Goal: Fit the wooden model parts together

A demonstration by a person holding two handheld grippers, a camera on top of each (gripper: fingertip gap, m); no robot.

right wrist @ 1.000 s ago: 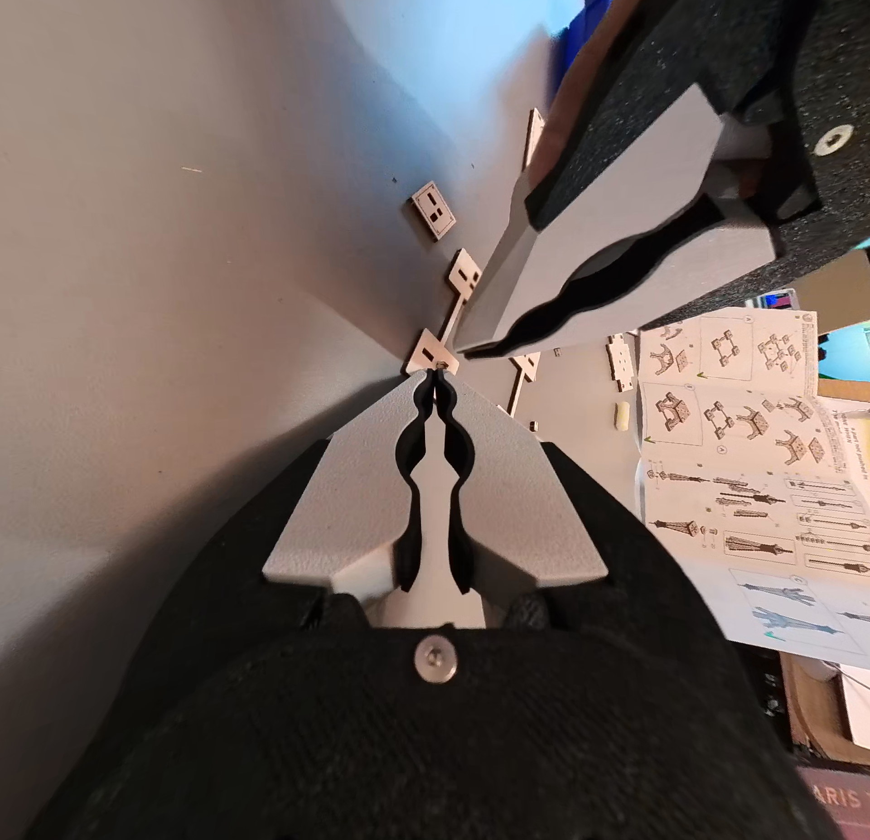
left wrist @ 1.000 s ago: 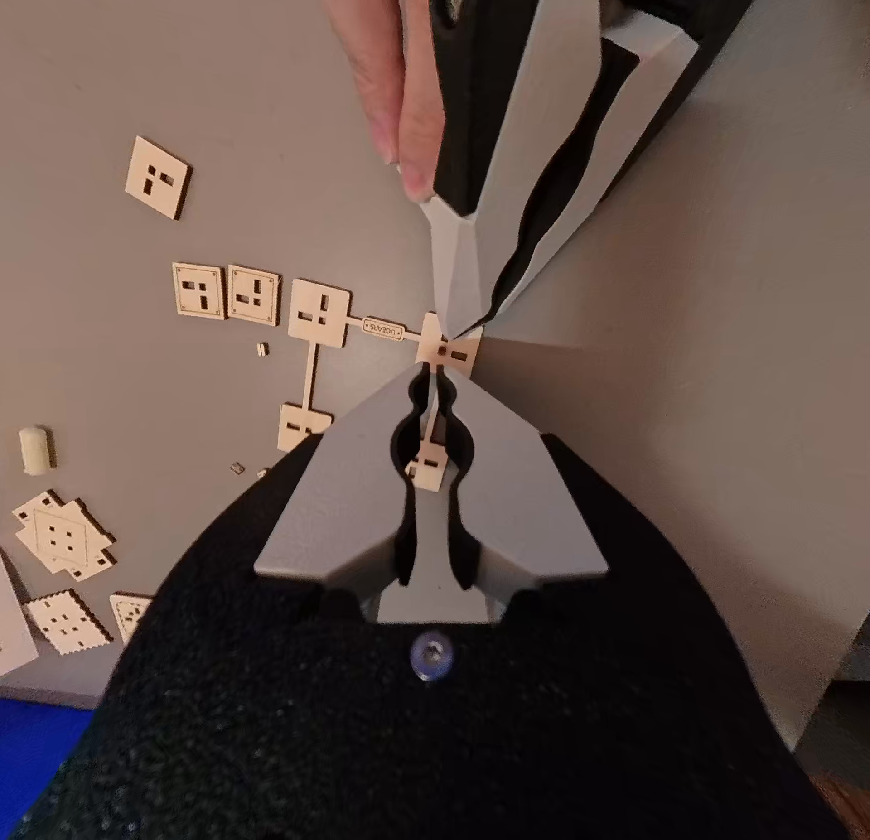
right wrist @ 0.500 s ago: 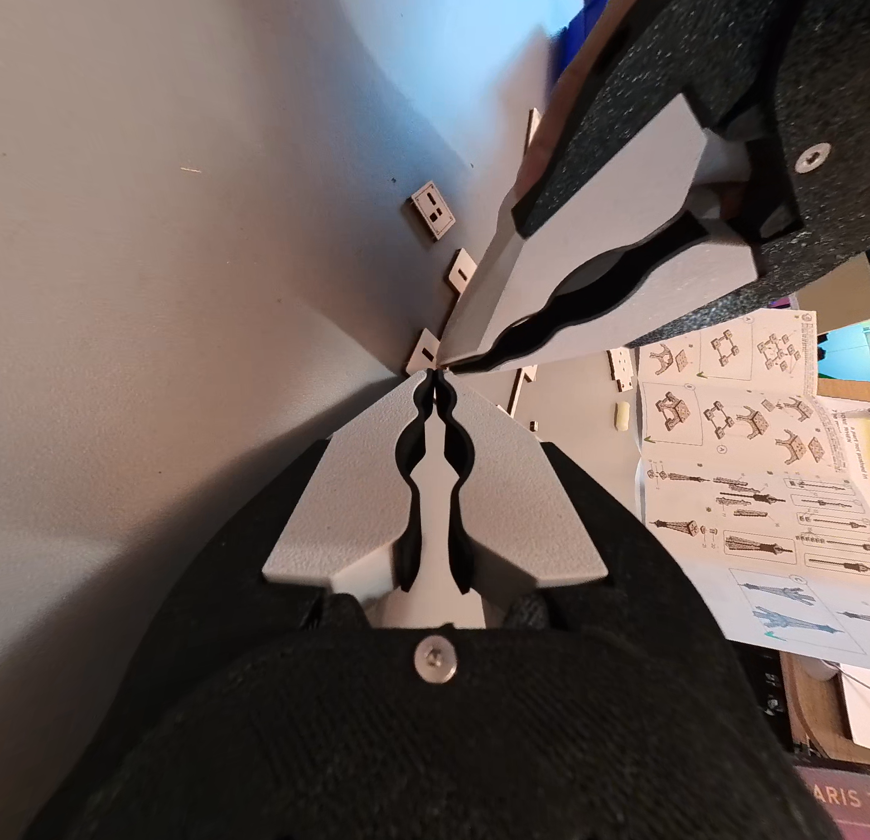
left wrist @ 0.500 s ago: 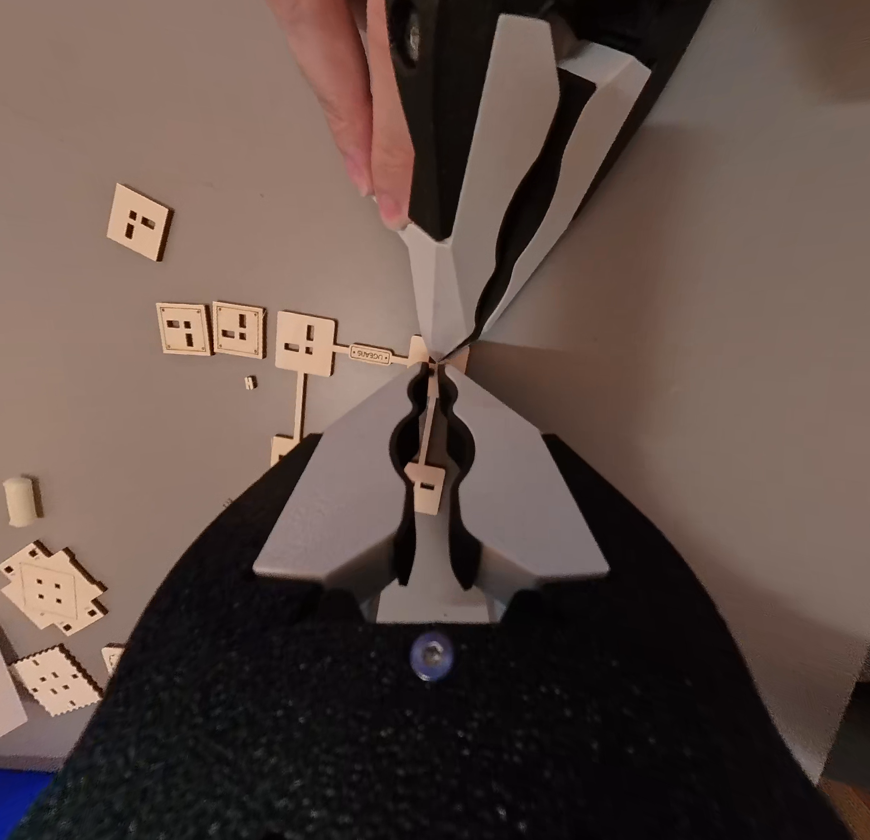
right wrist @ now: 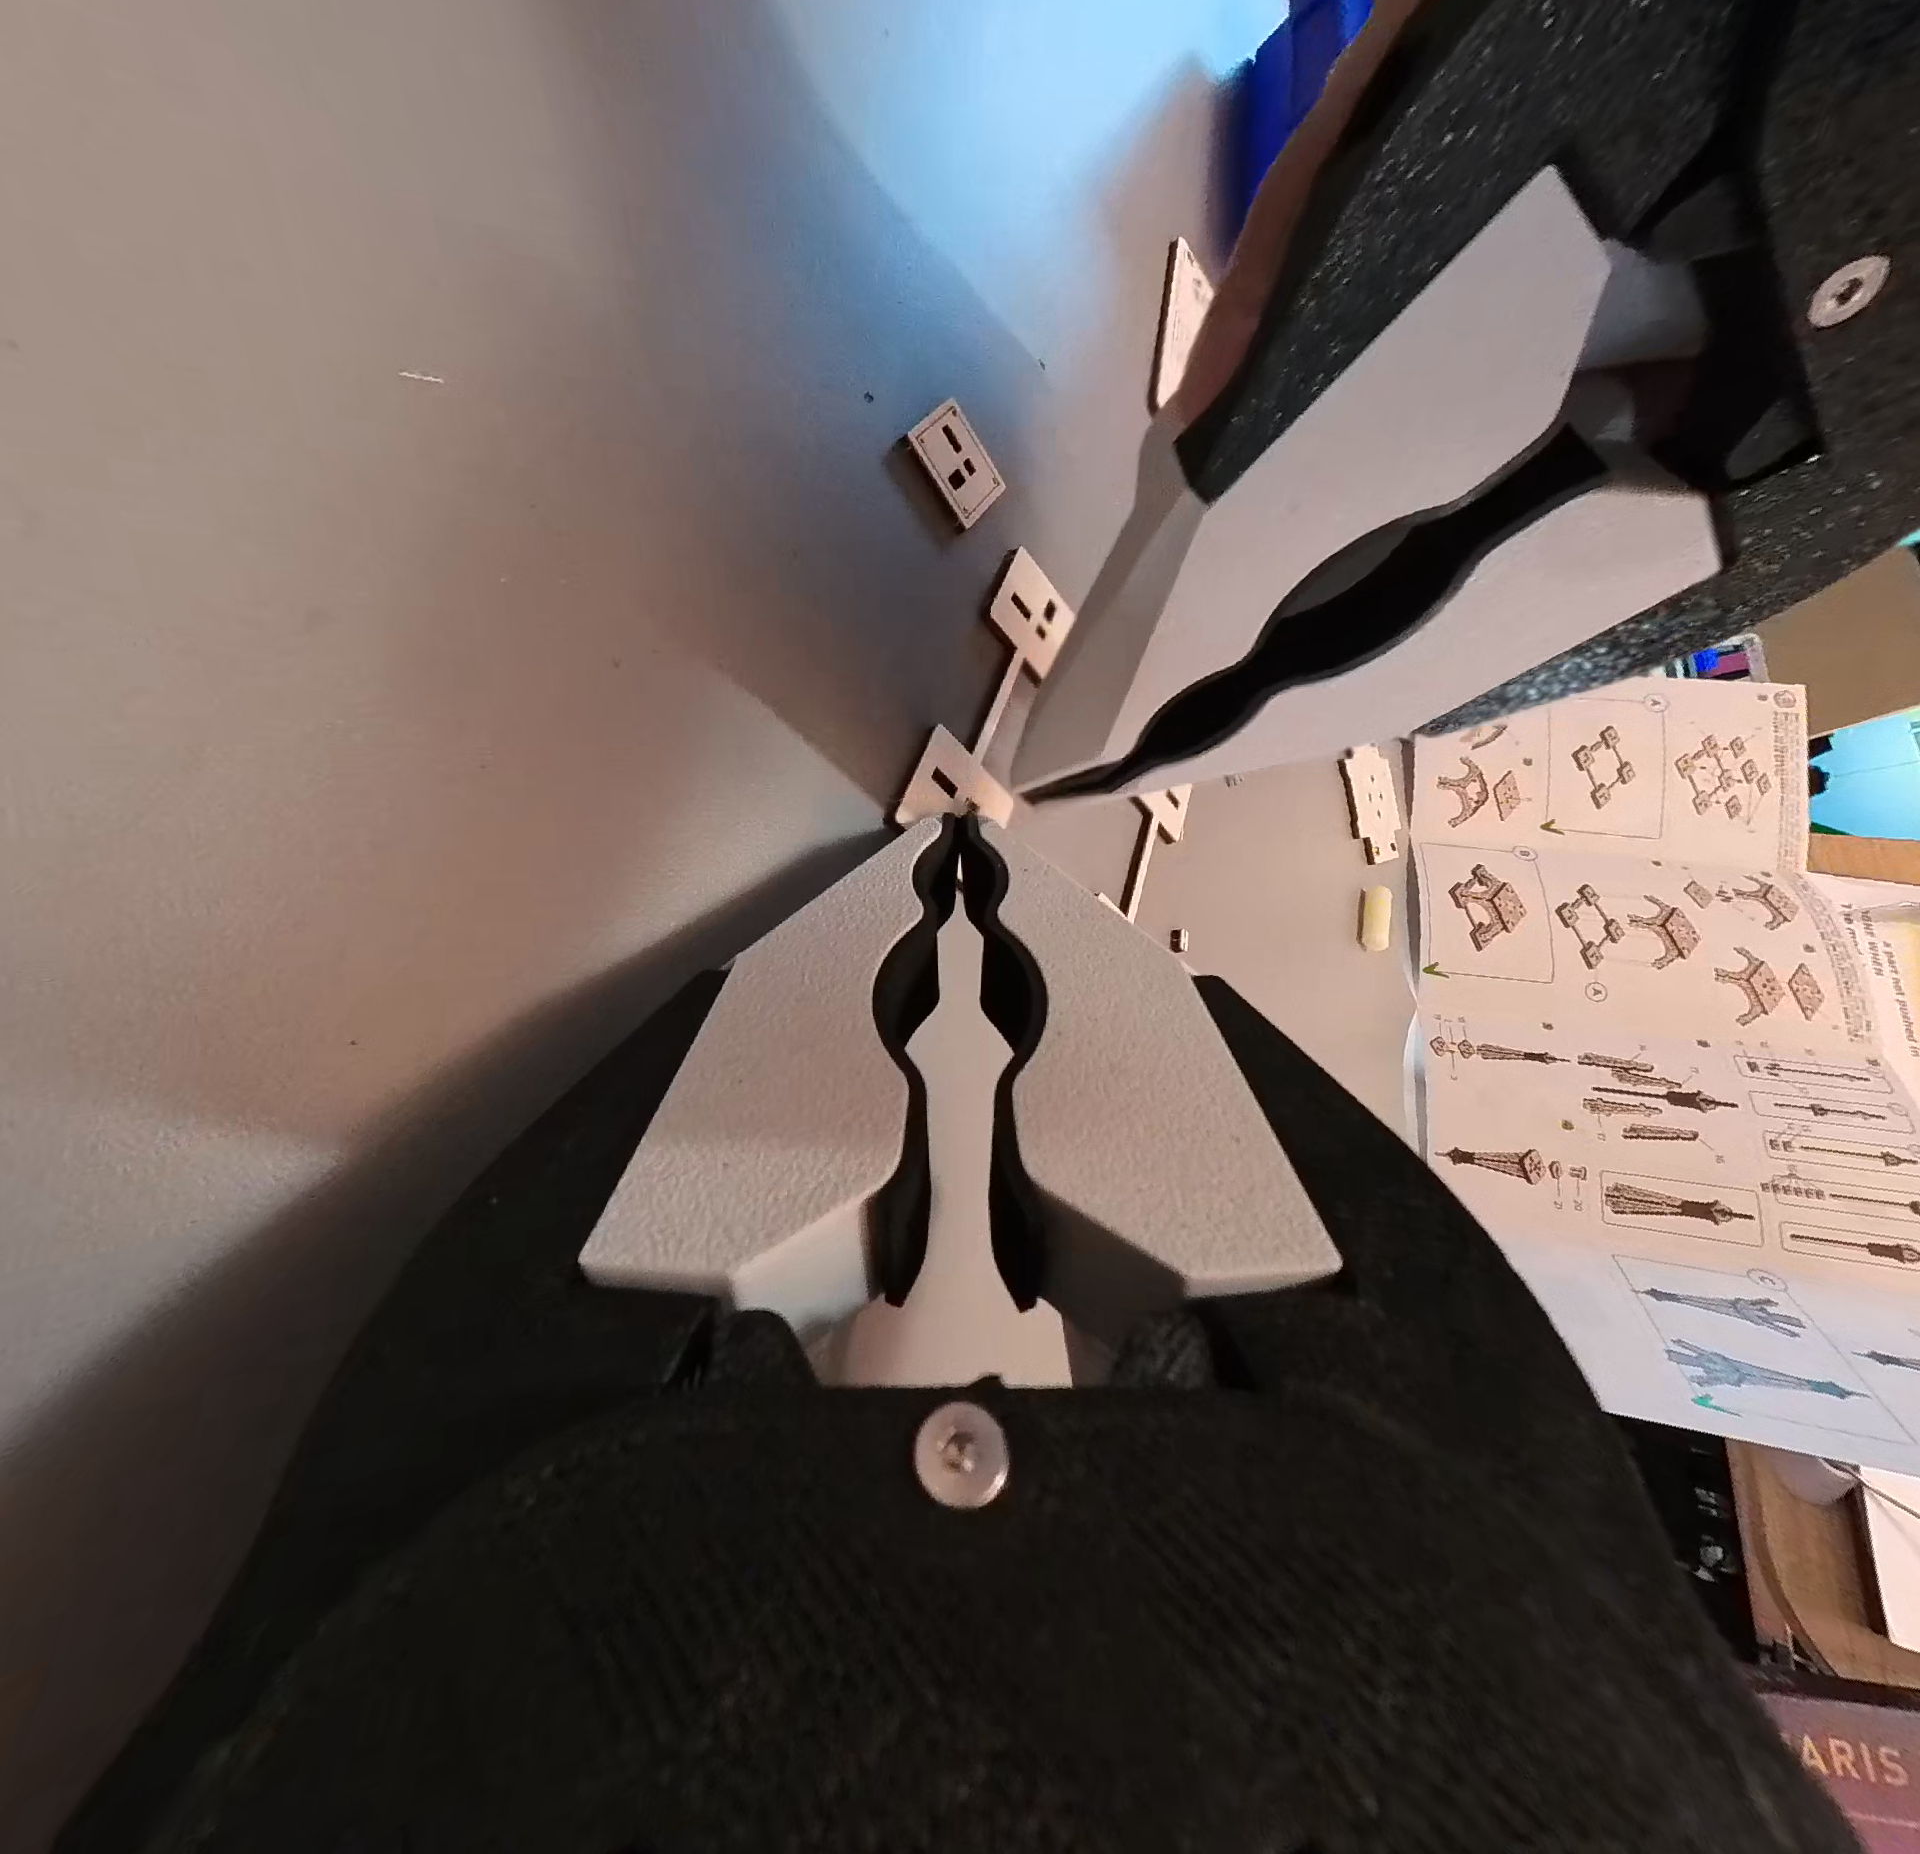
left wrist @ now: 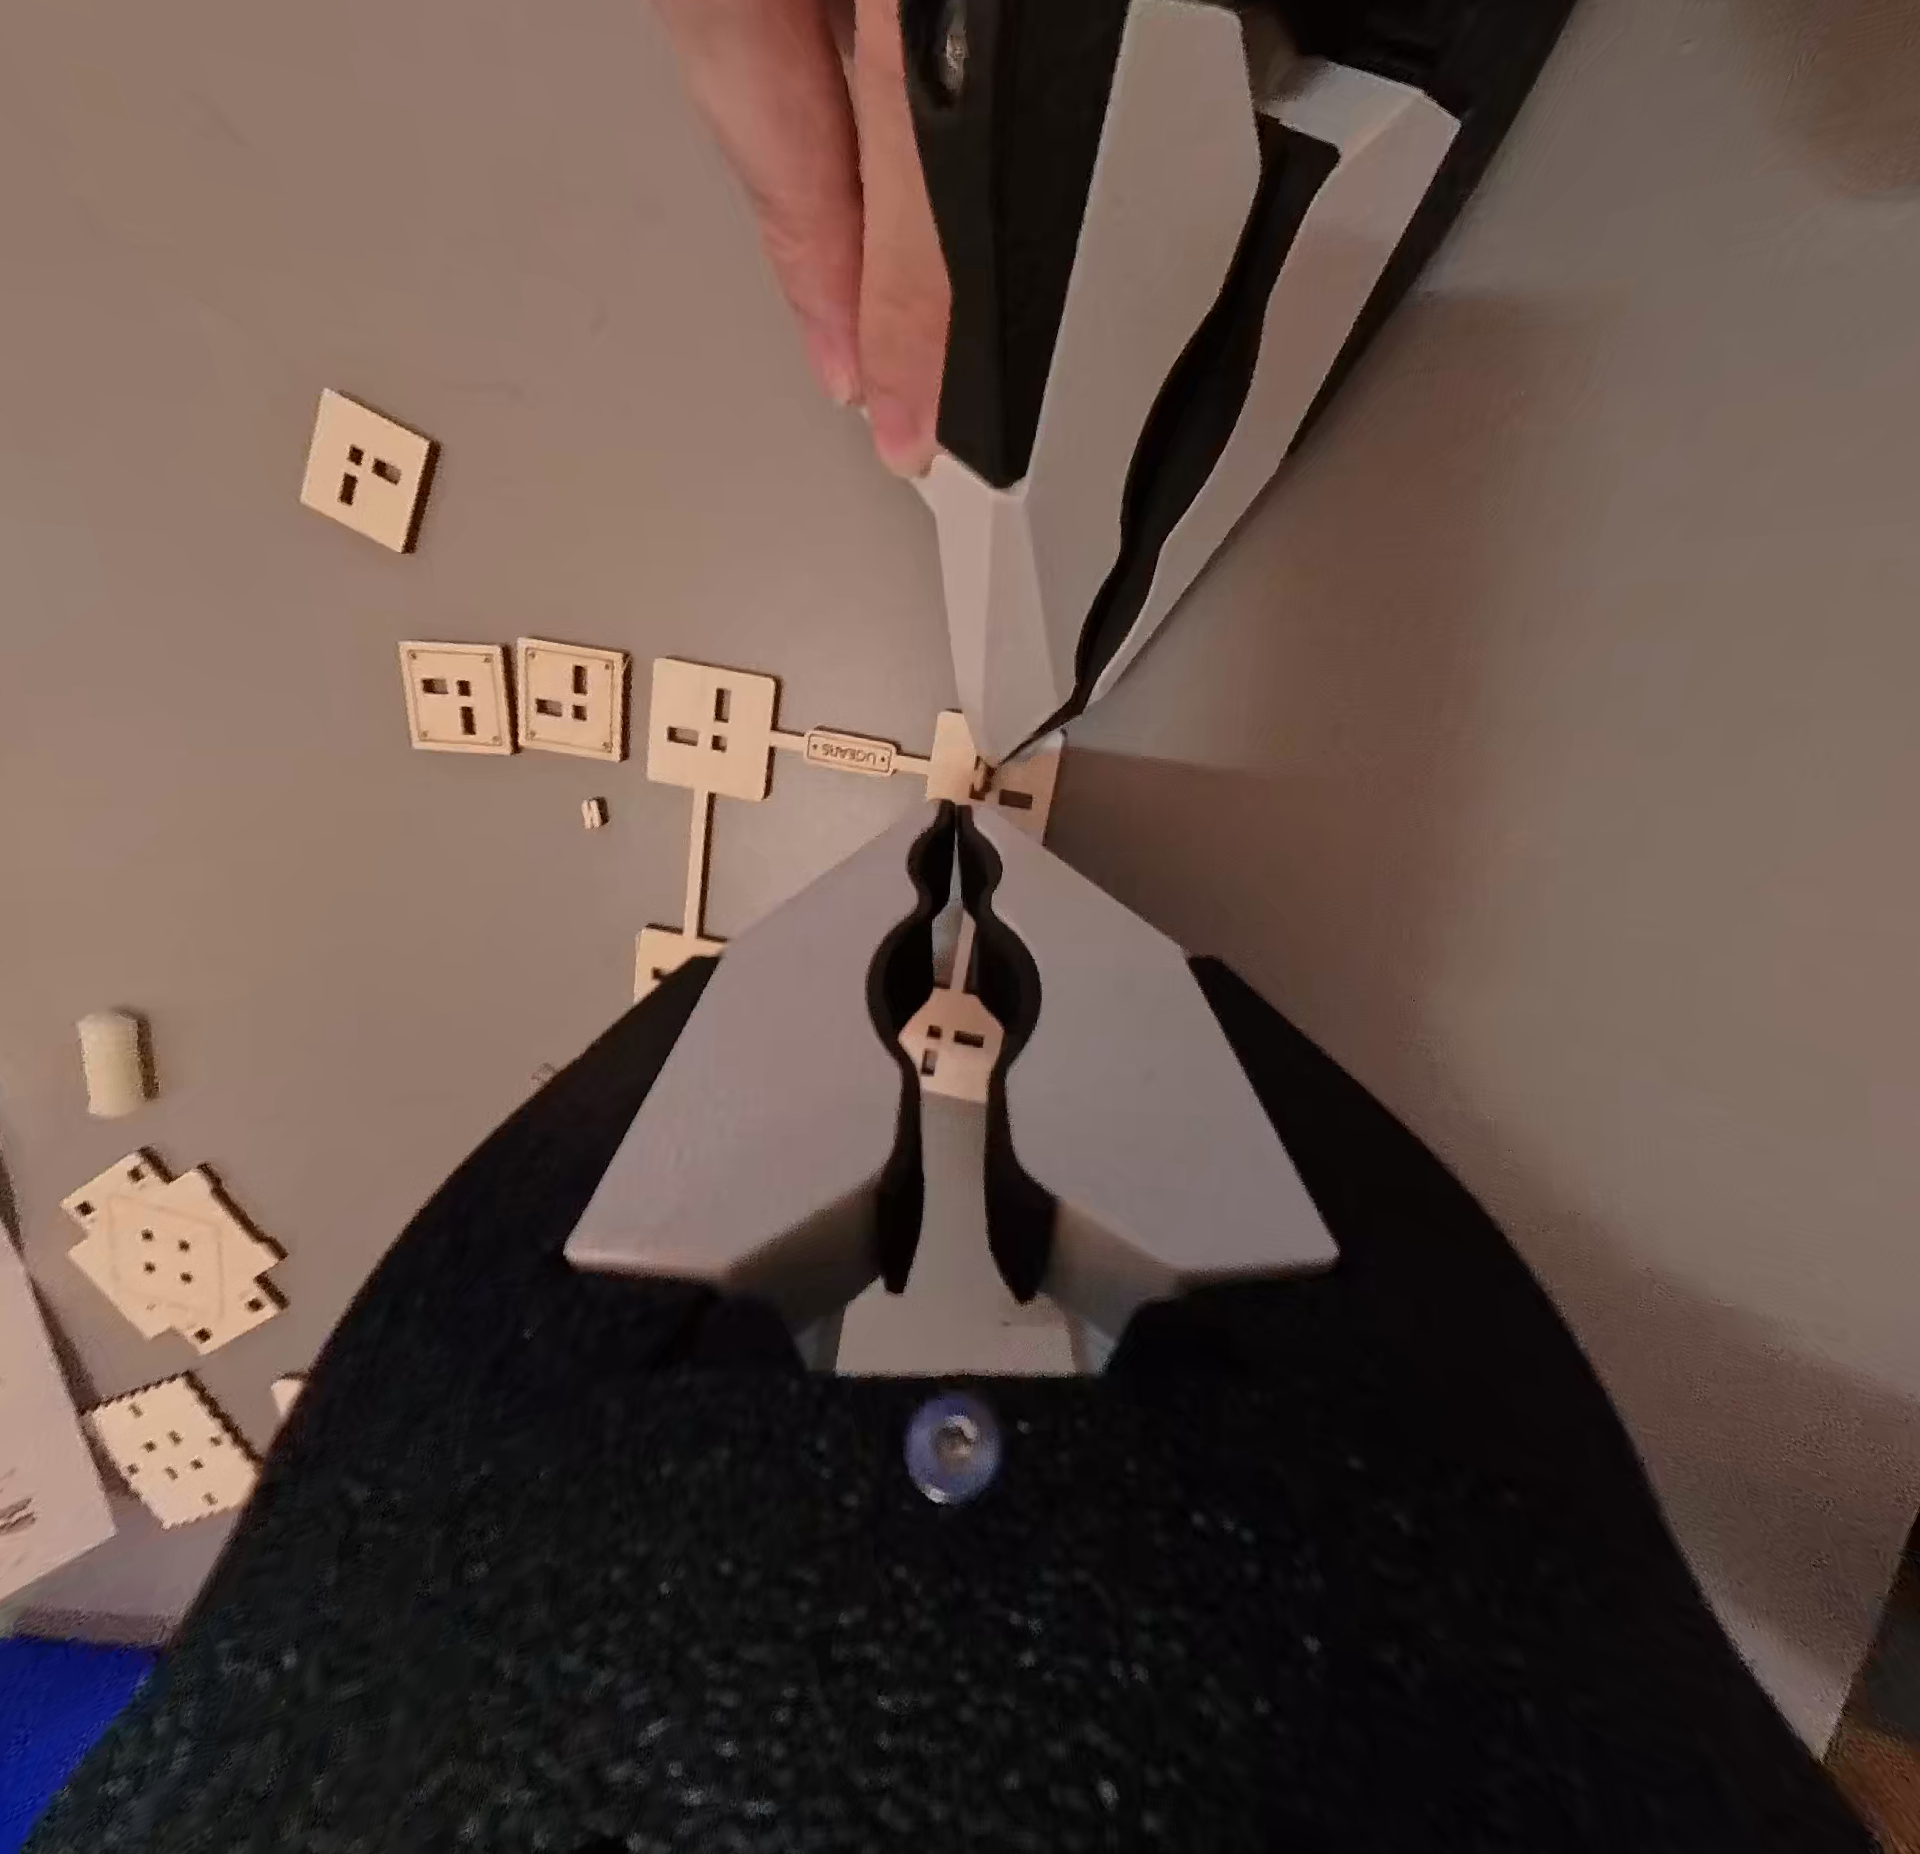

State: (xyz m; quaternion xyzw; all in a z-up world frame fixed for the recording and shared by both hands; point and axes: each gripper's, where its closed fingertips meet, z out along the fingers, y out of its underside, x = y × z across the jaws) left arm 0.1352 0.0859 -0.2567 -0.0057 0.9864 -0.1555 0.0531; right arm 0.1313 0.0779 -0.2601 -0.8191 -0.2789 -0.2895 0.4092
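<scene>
A wooden frame of small slotted squares joined by thin bars (left wrist: pixel 712 729) lies on the grey table (left wrist: pixel 1455 869). My left gripper (left wrist: pixel 954 817) is shut, with its tips on the thin bar just below the frame's corner square (left wrist: pixel 1013 796). Another frame square (left wrist: pixel 951 1056) shows through the gap between its jaws. My right gripper (left wrist: pixel 1023 750) comes from above, shut, with its tips on the same corner square. In the right wrist view my right gripper (right wrist: pixel 958 830) meets that corner square (right wrist: pixel 935 781) and the left gripper (right wrist: pixel 1029 791) tip to tip.
Loose slotted squares (left wrist: pixel 369 469) (left wrist: pixel 457 698) (left wrist: pixel 574 698) lie left of the frame. Notched wooden plates (left wrist: pixel 177 1248), a small pale cylinder (left wrist: pixel 112 1061) and a tiny chip (left wrist: pixel 592 812) lie further left. A hand (left wrist: pixel 831 194) holds the right gripper. An instruction sheet (right wrist: pixel 1662 1025) lies at the right. My left and right fingertips are right by each other. The tiny chip (left wrist: pixel 592 812) is about equally far from each gripper, around 8 cm.
Half a second ago the frame looked tipped up, with its bar edge-on between my left jaws. Now it lies flat as before. Both grippers stay shut at the corner square.
</scene>
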